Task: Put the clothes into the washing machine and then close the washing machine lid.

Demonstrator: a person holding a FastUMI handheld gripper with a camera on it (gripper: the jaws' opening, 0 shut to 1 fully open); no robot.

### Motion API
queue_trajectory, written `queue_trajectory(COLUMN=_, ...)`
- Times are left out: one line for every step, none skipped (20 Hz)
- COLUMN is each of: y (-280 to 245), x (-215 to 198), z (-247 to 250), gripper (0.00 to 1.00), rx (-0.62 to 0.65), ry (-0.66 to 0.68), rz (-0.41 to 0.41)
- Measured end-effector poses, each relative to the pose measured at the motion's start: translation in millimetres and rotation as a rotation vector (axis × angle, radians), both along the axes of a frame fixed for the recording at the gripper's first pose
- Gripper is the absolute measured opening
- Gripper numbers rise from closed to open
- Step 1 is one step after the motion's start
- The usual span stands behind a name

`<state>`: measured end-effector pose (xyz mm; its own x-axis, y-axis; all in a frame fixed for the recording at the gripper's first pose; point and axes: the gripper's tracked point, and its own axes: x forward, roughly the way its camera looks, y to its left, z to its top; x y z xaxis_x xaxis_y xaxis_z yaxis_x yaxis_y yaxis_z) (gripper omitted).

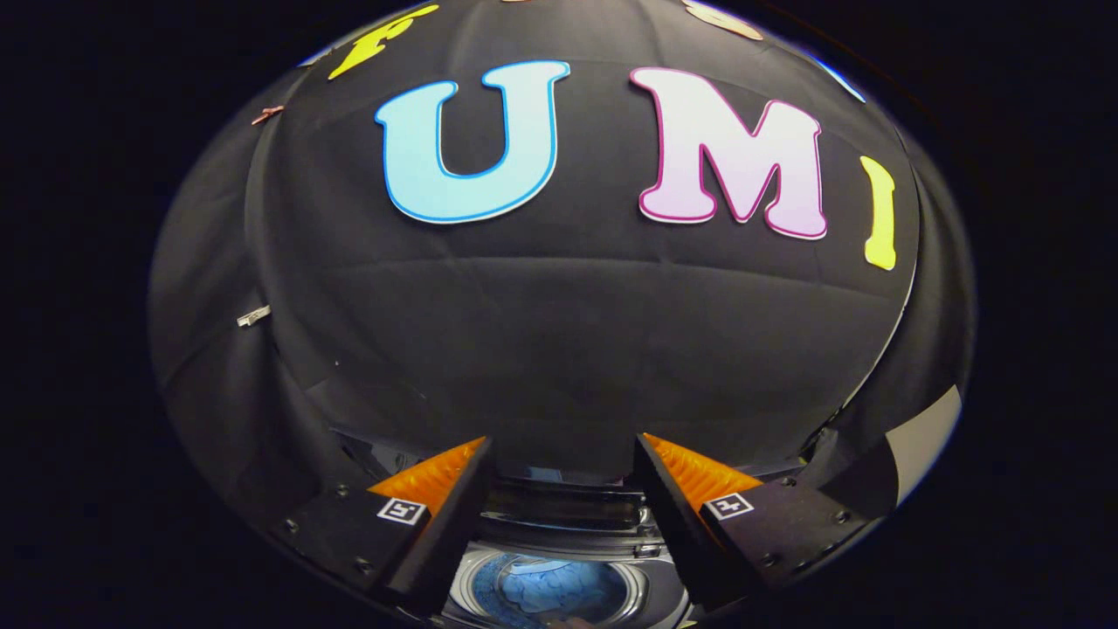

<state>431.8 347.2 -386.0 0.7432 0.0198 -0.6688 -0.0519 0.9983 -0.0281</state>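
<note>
One washing machine [559, 559] at 6 o'clock, below and between the fingers, lid up at 12 of its tub. Blue clothes [552, 587] lie inside the tub. Gripper [563, 454] spread wide, holding nothing, touching nothing.

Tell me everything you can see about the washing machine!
The washing machine sits low, below and between the open gripper fingers, against the black cloth wall. Its top looks grey with a dark, glossy panel at the back. The round tub opening faces up, uncovered, with blue clothes lying inside. Nothing touches it; the fingers hold nothing.
</note>
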Motion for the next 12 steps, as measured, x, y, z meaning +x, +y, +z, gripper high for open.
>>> queue_trajectory(y=-1.6, x=-0.1, z=-4.0, gripper=0.99, rx=0.004, ry=0.011, rz=-0.011)
queue_trajectory(y=-2.1, x=-1.9, z=-3.7, gripper=0.99, rx=0.017, ry=0.021, rz=-0.018)
queue_trajectory(y=-2.5, x=-1.4, z=-4.2, gripper=1.00, rx=0.029, ry=0.030, rz=-0.022)
queue_trajectory(y=-2.5, x=-3.8, z=-4.9, gripper=1.00, rx=0.034, ry=0.035, rz=-0.019)
queue_trajectory(y=-2.2, x=-6.6, z=-3.4, gripper=1.00, rx=0.031, ry=0.033, rz=-0.011)
queue_trajectory(y=-1.6, x=-10.1, z=-1.9, gripper=1.00, rx=0.024, ry=0.027, rz=-0.004)
queue_trajectory(y=0.5, x=-16.0, z=0.5, gripper=1.00, rx=0.022, ry=0.020, rz=-0.001)
queue_trajectory(y=0.8, x=-23.6, z=3.7, gripper=1.00, rx=0.024, ry=0.015, rz=-0.002)
queue_trajectory(y=1.1, x=-29.6, z=5.4, gripper=1.00, rx=0.028, ry=0.012, rz=0.001)
queue_trajectory(y=3.0, x=-35.9, z=7.5, gripper=1.00, rx=0.035, ry=0.014, rz=0.010)
queue_trajectory(y=3.3, x=-39.7, z=11.0, gripper=1.00, rx=0.018, ry=0.004, rz=0.027)
queue_trajectory(y=2.7, x=-46.1, z=10.7, gripper=1.00, rx=-0.001, ry=0.003, rz=0.043)
